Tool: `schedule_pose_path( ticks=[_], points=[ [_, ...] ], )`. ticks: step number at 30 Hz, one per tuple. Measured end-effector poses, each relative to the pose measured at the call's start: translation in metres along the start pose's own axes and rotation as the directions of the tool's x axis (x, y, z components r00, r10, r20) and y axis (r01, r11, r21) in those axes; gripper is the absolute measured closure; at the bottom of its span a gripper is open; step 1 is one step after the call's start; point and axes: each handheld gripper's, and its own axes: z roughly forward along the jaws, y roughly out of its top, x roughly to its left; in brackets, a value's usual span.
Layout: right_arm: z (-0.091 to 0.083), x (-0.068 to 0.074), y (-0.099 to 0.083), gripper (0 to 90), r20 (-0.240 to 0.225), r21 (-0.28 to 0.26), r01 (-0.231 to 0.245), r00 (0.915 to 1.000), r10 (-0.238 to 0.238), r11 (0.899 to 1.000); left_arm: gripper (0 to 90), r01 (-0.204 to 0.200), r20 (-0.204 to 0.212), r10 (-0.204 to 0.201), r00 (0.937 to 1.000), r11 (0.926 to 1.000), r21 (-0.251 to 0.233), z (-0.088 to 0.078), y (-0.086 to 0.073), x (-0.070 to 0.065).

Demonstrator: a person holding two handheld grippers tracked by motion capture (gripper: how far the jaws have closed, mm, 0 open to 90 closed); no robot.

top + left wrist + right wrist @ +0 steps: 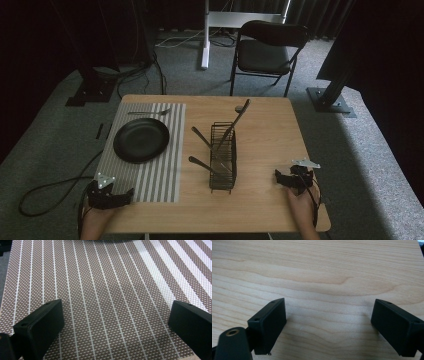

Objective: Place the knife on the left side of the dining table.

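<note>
left gripper (114, 196) rests at the bench's near left corner over the striped woven placemat (105, 295), right gripper (286, 179) near the near right edge, both with jaws spread, empty. the black wire cutlery basket (223, 159), long axis running near-to-far, stands mid-bench, nearer the right gripper; round black plate (141, 140) beyond the left.

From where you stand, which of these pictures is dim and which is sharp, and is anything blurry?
High view: dim, with a dark backdrop, soft detail on the wire rack and black plate. Left gripper view: crisp weave on the striped placemat, evenly lit. Right gripper view: bright wooden table, faint shadows beside the open hand-held gripper jaws, grain slightly soft.
</note>
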Motion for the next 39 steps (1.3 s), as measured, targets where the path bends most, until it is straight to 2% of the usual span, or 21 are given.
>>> schedule_pose_path(
  ticks=[12, 17, 19, 22, 27, 32, 34, 39],
  points=[
    [0.0, 0.0, 0.0, 12.0, 0.0, 0.0, 0.0, 1.0, 0.0, 1.0, 1.6, -0.006, 0.011, 0.006, 0.9999, 0.9999, 0.016, -0.001, 0.002, 0.002],
    [0.0, 0.0, 0.0, 12.0, 0.0, 0.0, 0.0, 1.0, 0.0, 1.0, 2.5, -0.007, 0.033, 0.007, 0.9994, 0.9999, 0.015, -0.004, 0.002, 0.002],
    [0.0, 0.0, 0.0, 12.0, 0.0, 0.0, 0.0, 1.0, 0.0, 1.0, 2.5, -0.005, 0.04, 0.005, 0.9992, 1.0, 0.005, -0.006, 0.004, 0.0],
    [0.0, 0.0, 0.0, 12.0, 0.0, 0.0, 0.0, 1.0, 0.0, 1.0, 2.5, -0.023, 0.047, 0.023, 0.9986, 0.9997, -0.003, -0.009, 0.009, -0.005],
    [0.0, 0.0, 0.0, 12.0, 0.0, 0.0, 0.0, 1.0, 0.0, 1.0, 2.5, -0.033, 0.088, 0.035, 0.9955, 0.999, -0.03, -0.015, 0.02, -0.014],
    [0.0, 0.0, 0.0, 11.9, 0.0, 0.0, 0.0, 1.0, 0.0, 1.0, 2.5, -0.043, 0.099, 0.047, 0.994, 0.9983, -0.039, -0.017, 0.026, -0.018],
    [0.0, 0.0, 0.0, 11.9, 0.0, 0.0, 0.0, 1.0, 0.0, 1.0, 2.5, -0.064, 0.11, 0.069, 0.9915, 0.9967, -0.05, -0.019, 0.034, -0.024],
    [0.0, 0.0, 0.0, 11.9, 0.0, 0.0, 0.0, 1.0, 0.0, 1.0, 2.5, -0.091, 0.13, 0.098, 0.9866, 0.994, -0.06, -0.022, 0.042, -0.03]
  ],
)
